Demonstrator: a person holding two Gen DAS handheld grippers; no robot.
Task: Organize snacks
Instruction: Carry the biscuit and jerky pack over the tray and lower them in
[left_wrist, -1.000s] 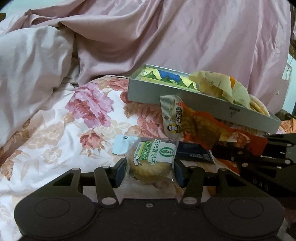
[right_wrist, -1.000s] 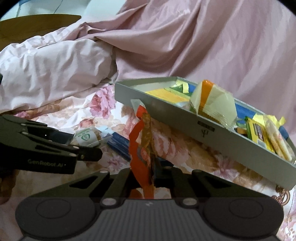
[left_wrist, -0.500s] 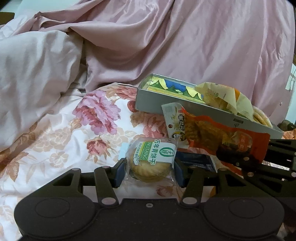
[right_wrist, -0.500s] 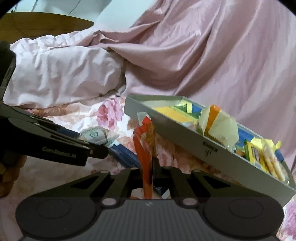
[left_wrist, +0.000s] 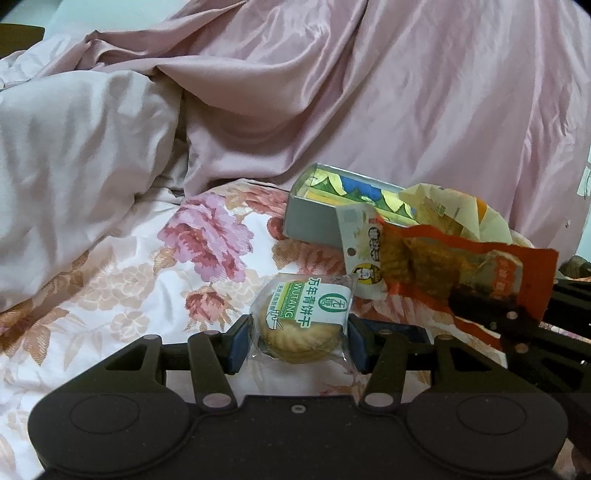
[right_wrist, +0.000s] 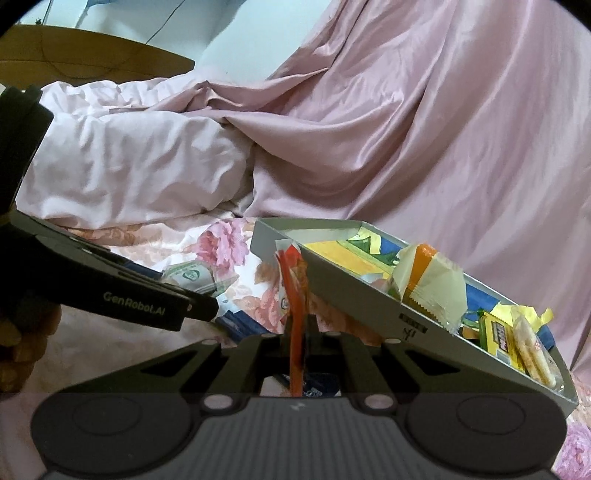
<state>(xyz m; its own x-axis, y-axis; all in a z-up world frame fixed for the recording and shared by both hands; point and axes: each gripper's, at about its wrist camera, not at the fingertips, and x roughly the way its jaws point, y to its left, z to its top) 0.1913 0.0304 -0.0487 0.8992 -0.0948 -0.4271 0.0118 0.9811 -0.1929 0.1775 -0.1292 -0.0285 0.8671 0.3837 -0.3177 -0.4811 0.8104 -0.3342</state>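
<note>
Pink satin bedding (left_wrist: 369, 96) fills more of both views than a second ago, and the grey snack box (right_wrist: 354, 295) on the floral sheet (left_wrist: 122, 295) sits lower and smaller in your left view. Your right gripper (right_wrist: 297, 332) still pinches the orange snack packet (left_wrist: 443, 266) flat between closed fingers, just beside the box's near wall. Your left gripper (left_wrist: 297, 341) stays clamped on the round wrapped biscuit (left_wrist: 303, 325), unchanged.

The left claw (left_wrist: 299, 341) grips with its pads part-spread, while the right claw (right_wrist: 297, 332) is pinched tight.
</note>
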